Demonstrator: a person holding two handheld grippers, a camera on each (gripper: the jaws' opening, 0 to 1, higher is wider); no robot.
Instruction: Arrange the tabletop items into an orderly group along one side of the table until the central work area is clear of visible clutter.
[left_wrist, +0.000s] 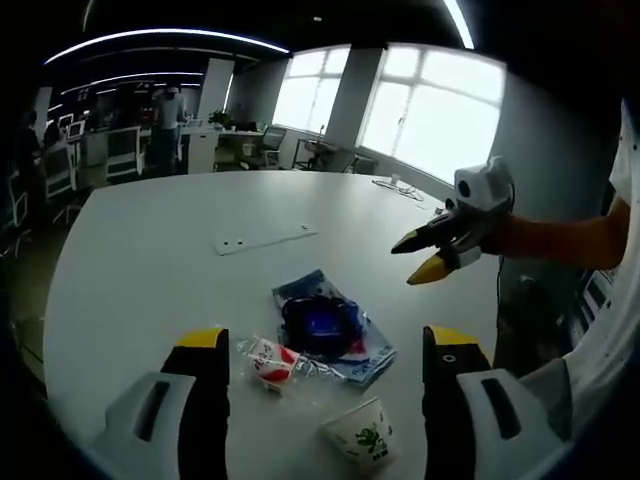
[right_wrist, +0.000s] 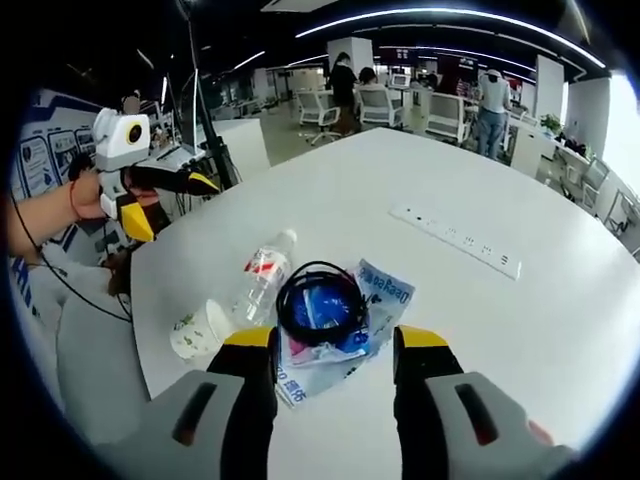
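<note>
Broad white table in an open office with bright windows and desks behind. Near its edge: blue packet under black cable coil, plastic bottle and paper cup lying alongside. Left gripper and right gripper both gape, holding nothing.

Lying near one table edge: clear bottle on its side, tipped paper cup, black cable coil on blue packet

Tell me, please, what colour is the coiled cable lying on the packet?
Black. The cable shows best in the right gripper view, on the blue packet.
</note>
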